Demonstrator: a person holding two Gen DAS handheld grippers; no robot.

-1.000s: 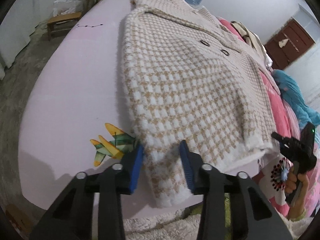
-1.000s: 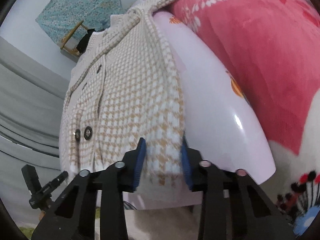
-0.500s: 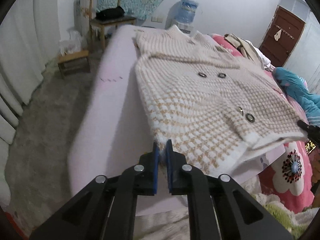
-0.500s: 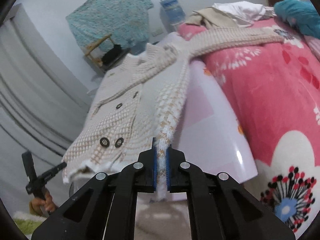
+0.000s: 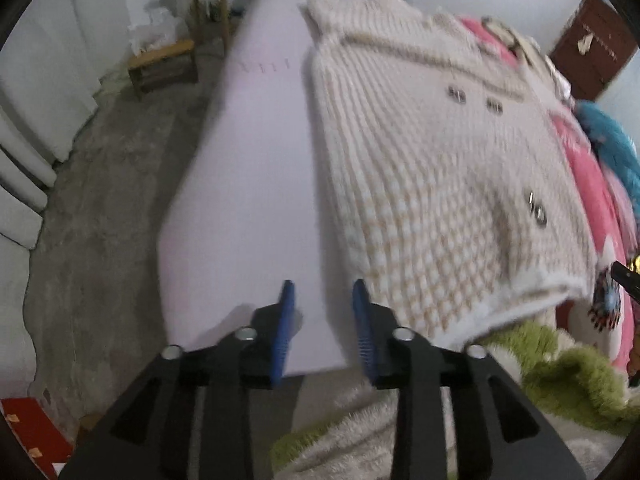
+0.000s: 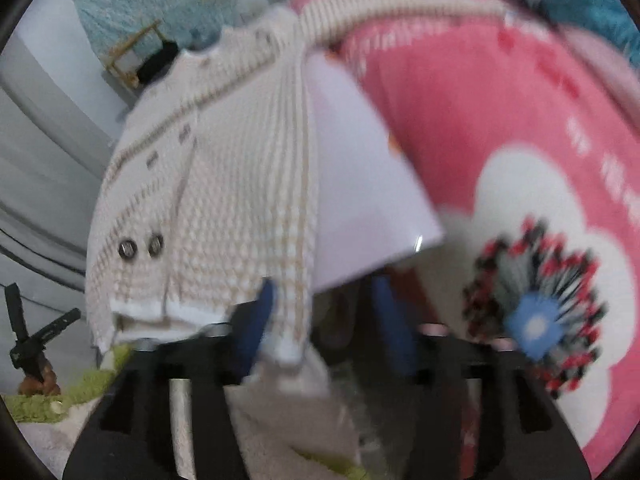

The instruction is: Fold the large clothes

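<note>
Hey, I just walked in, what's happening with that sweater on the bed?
A person with a gripper in each hand is folding a checked cardigan laid on a lilac board on the bed. Both grippers are open now. The left gripper hangs over bare board beside the cardigan's hem, holding nothing. The right gripper is open around the hem's other corner, which droops off the board's edge. The pictures are blurred.

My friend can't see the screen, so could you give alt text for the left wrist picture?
An open left gripper hovers over the bare lilac table, holding nothing. To its right lies a cream and tan checked knit coat with dark buttons, its hem hanging off the table's near edge. The image is motion-blurred.
</note>
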